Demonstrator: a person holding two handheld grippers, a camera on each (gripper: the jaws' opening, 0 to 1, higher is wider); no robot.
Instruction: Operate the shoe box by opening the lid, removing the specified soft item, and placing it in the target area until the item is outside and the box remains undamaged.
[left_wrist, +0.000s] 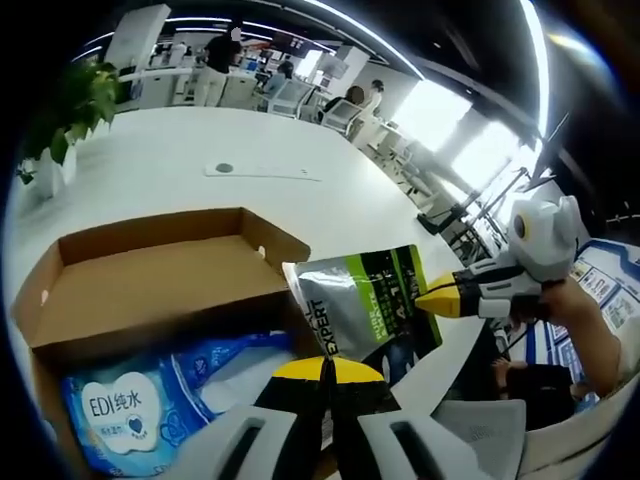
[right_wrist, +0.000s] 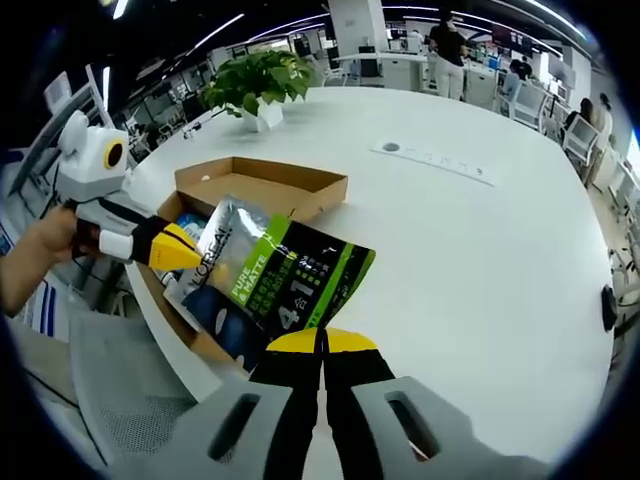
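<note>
A green, silver and black soft pouch (left_wrist: 365, 300) (right_wrist: 285, 275) hangs above the box's near edge. My left gripper (left_wrist: 325, 368) (right_wrist: 192, 250) is shut on the pouch's silver top corner. My right gripper (right_wrist: 322, 342) (left_wrist: 432, 300) is shut on the opposite, green end. The brown shoe box (left_wrist: 150, 275) (right_wrist: 262, 183) lies open on the white table, its lid folded back. A blue wet-wipes pack (left_wrist: 150, 395) rests inside the box below the pouch.
The white table (right_wrist: 470, 250) stretches wide beyond the box. A potted plant (right_wrist: 258, 85) (left_wrist: 70, 115) stands at its far edge. A flat plate (right_wrist: 435, 160) is set into the tabletop. A grey chair (right_wrist: 130, 390) sits beside the table, and people stand by desks far behind.
</note>
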